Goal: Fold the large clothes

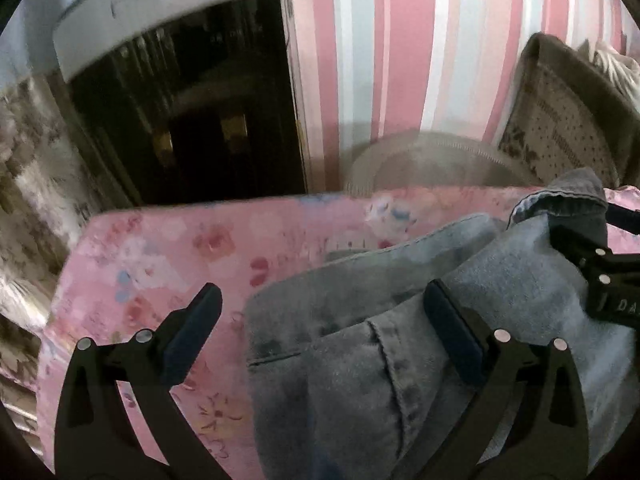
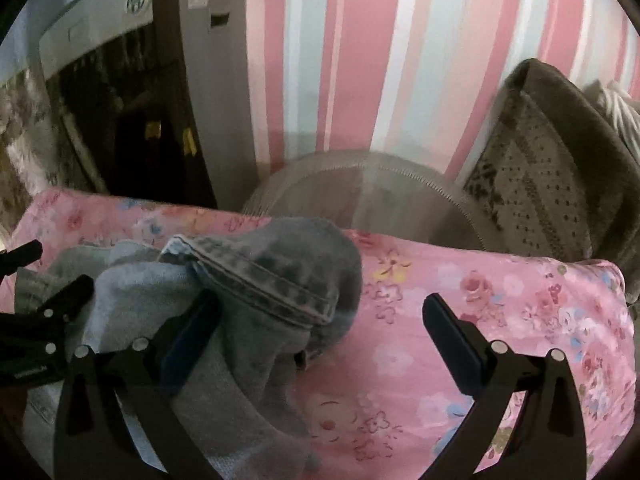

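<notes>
A pair of faded grey-blue jeans (image 1: 360, 368) lies bunched on a pink floral bed sheet (image 1: 160, 264). My left gripper (image 1: 320, 300) is open just above the jeans, its right finger over the denim and its left finger over the sheet. In the right wrist view the jeans (image 2: 256, 280) fill the lower left, with a folded hem on top. My right gripper (image 2: 320, 312) is open; its left finger is behind the denim, its right finger over bare sheet (image 2: 500, 320). The right gripper also shows in the left wrist view (image 1: 600, 272), and the left gripper in the right wrist view (image 2: 48, 312).
A pink, white and blue striped wall (image 1: 400, 60) stands behind the bed. A round mesh hamper (image 2: 360, 192) sits past the far edge. A brown patterned cushion (image 2: 552, 168) leans at the right. A dark open wardrobe (image 1: 180, 120) is at the left.
</notes>
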